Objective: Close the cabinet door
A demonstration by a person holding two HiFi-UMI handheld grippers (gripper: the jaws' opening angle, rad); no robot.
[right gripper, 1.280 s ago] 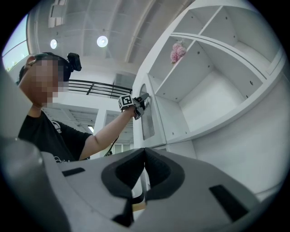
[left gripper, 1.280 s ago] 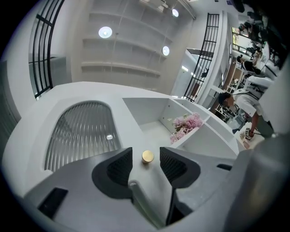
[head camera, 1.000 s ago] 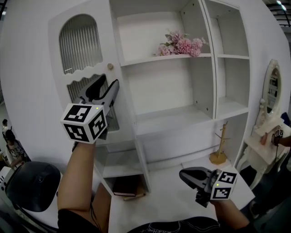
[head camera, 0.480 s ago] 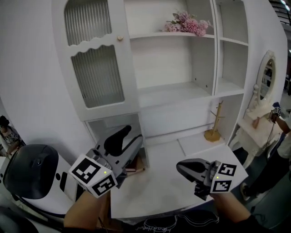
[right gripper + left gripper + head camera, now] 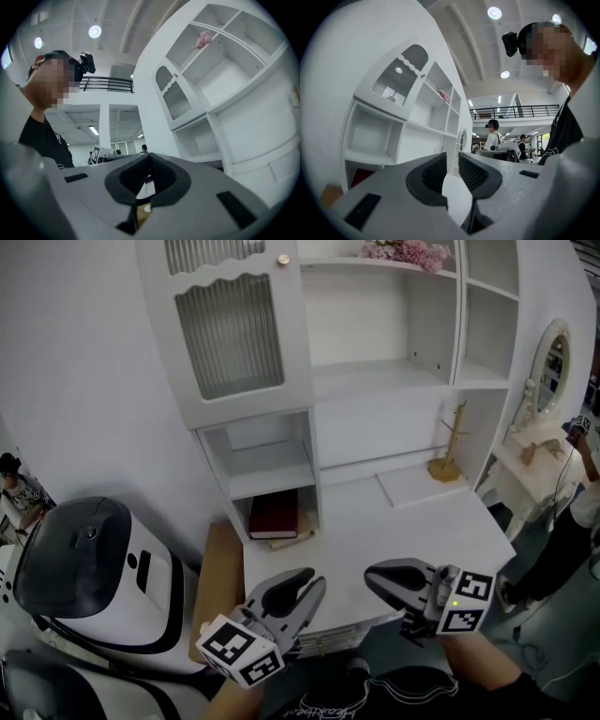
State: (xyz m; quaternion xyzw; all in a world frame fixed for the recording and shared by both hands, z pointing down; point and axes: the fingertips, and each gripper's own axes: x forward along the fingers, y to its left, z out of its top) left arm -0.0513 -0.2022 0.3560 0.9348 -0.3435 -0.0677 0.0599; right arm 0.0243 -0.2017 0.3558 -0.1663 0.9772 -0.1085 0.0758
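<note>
At the near edge of the white table (image 5: pixel 422 531), both grippers are hanging low, well apart from the white cabinet door with ribbed glass panes (image 5: pixel 234 334), which is sitting flush in its frame above the table's far left corner; the left gripper (image 5: pixel 312 579) is showing jaws that have just been closing, now slightly apart with nothing between them; the right gripper (image 5: pixel 372 571) is keeping its jaws together, empty. If the door is not seating fully, it may be drifting open unnoticed; the left gripper, so low, is risking a knock against the table's near edge.
</note>
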